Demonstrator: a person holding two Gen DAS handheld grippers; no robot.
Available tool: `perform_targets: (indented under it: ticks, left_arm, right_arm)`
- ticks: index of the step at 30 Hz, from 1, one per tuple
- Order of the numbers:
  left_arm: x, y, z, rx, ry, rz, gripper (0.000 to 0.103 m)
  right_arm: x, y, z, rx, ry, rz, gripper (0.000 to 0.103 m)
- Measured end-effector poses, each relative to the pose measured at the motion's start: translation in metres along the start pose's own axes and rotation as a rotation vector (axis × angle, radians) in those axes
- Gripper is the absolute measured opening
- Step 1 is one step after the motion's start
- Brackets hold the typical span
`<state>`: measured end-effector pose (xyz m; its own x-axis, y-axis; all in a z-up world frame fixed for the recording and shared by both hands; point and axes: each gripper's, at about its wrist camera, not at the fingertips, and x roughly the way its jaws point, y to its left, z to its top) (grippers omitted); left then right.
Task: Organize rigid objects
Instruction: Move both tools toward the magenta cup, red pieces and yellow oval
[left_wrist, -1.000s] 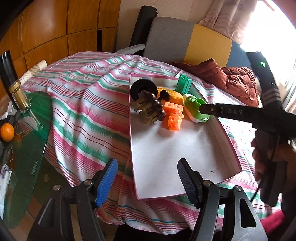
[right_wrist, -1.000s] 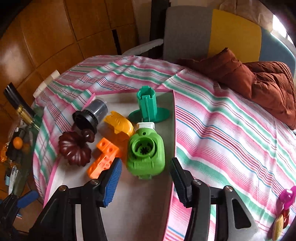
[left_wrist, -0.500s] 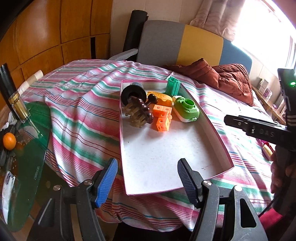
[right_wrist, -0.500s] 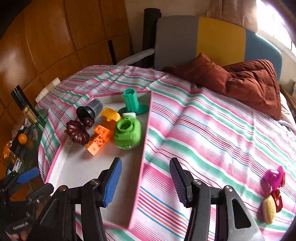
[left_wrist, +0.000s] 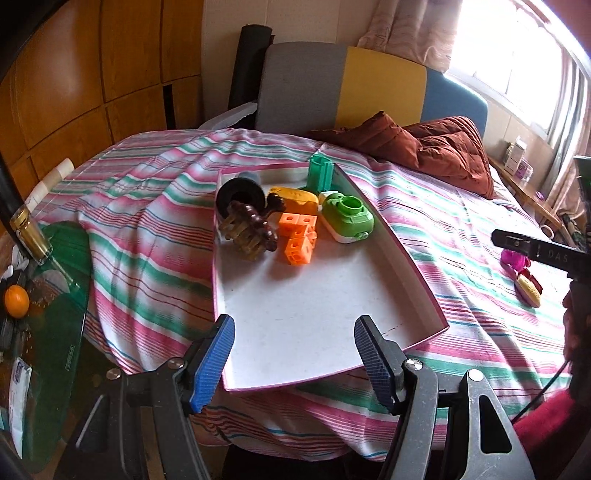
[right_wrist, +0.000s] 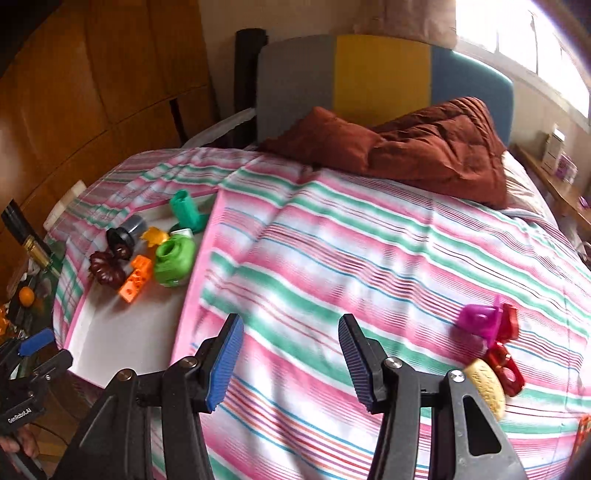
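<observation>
A bed is covered by a striped spread (right_wrist: 369, 251) in pink, green and white, and everything is carried on it. Toward its left side a shallow white tray with a pink rim (left_wrist: 417, 275) is laid flat, one corner overhanging the near edge. At the head end a rust-brown quilted blanket (right_wrist: 424, 147) is bunched against the headboard. Well apart from the tray, on the right part of the spread, a small cluster is found: a magenta plastic piece (right_wrist: 476, 319), a red piece (right_wrist: 506, 363) (its exact shape cannot be made out) and a yellowish oval piece (right_wrist: 485, 384), all touching or just beside one another.
</observation>
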<state>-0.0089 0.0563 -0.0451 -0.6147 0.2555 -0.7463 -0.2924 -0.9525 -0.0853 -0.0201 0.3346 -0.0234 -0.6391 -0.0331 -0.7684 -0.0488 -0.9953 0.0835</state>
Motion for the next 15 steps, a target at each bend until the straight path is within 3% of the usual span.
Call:
perform_targets:
  ticks: [9,15]
  left_arm:
    - [0.002,-0.023,0.006,0.062,0.004,-0.021,0.068]
    - [0.005,-0.051,0.012,0.132,0.007,-0.044,0.068]
  right_arm:
    - [-0.021,-0.093,-0.004,0.149,-0.032,-0.152,0.054]
    - [-0.024,-0.161,-0.020,0.347,-0.054,-0.269,0.054]
